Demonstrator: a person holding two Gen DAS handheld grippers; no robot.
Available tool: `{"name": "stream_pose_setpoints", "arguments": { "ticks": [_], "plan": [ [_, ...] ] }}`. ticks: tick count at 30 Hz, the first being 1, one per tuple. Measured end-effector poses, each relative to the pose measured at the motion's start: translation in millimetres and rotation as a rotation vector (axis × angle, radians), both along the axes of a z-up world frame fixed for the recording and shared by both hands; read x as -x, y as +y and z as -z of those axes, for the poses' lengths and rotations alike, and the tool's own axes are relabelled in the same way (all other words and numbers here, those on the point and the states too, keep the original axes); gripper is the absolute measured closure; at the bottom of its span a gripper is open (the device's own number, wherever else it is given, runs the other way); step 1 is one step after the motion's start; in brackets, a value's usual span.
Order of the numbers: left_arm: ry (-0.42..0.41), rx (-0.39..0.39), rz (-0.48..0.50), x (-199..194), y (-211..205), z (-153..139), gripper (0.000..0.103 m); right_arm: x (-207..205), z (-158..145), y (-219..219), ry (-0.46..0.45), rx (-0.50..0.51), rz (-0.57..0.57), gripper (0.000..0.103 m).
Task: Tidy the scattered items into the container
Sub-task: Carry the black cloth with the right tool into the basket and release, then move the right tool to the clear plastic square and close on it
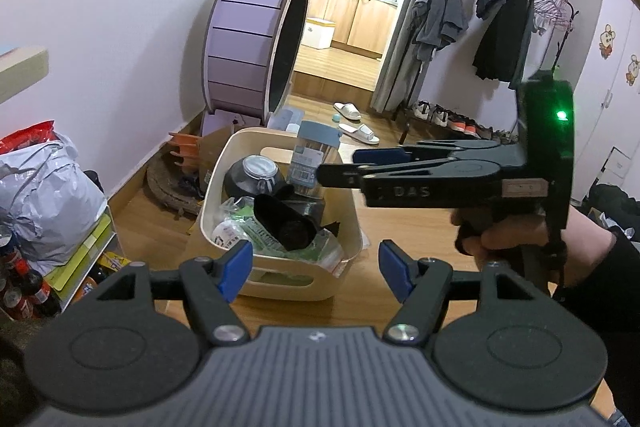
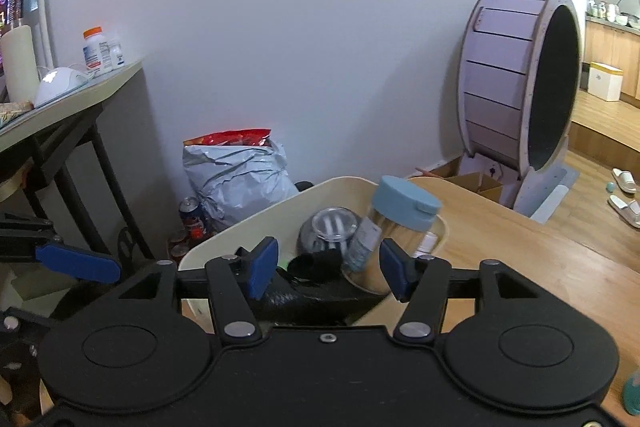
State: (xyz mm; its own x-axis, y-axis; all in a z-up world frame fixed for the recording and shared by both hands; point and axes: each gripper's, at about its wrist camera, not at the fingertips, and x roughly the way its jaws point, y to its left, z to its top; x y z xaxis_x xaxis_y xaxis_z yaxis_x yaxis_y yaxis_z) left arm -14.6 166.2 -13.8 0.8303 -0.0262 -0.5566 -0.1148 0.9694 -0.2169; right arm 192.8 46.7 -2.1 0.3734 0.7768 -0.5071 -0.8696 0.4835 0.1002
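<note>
A cream bin (image 1: pixel 344 223) stands on the wooden table (image 1: pixel 400 223). It holds a clear jar with a blue lid (image 1: pixel 314 155), a round black jar (image 1: pixel 254 177), a black object (image 1: pixel 288 219) and green packets (image 1: pixel 256 231). My left gripper (image 1: pixel 316 269) is open and empty, just in front of the bin. My right gripper (image 2: pixel 328 267) is open and empty over the bin's (image 2: pixel 320 189) right side, close to the blue-lidded jar (image 2: pixel 396 223). It shows from the side in the left wrist view (image 1: pixel 340 167).
A purple wheel (image 1: pixel 256 43) stands on the floor behind the table. A grey bag (image 2: pixel 236 179) and soda cans (image 2: pixel 192 217) lie left of the bin. A desk (image 2: pixel 72 95) with bottles is at the far left. Slippers (image 1: pixel 356 123) and a clothes rack (image 1: pixel 500 27) are beyond.
</note>
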Motion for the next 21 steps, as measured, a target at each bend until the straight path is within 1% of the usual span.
{"name": "stream_pose_setpoints", "arguments": {
  "ticks": [6, 11, 17, 21],
  "plan": [
    [-0.007, 0.003, 0.013, -3, -3, 0, 0.035, -2, 3, -29, -0.001, 0.017, 0.058, 0.047],
    [-0.011, 0.002, 0.034, -6, -10, 0, 0.035, -5, 24, -43, 0.027, 0.08, 0.094, 0.047],
    [-0.006, -0.003, 0.044, -9, -15, 2, 0.035, -8, 54, -39, 0.048, 0.153, 0.107, 0.047],
    [-0.007, -0.005, 0.048, -11, -16, 1, 0.035, -8, 66, -31, 0.064, 0.165, 0.097, 0.047]
  ]
}}
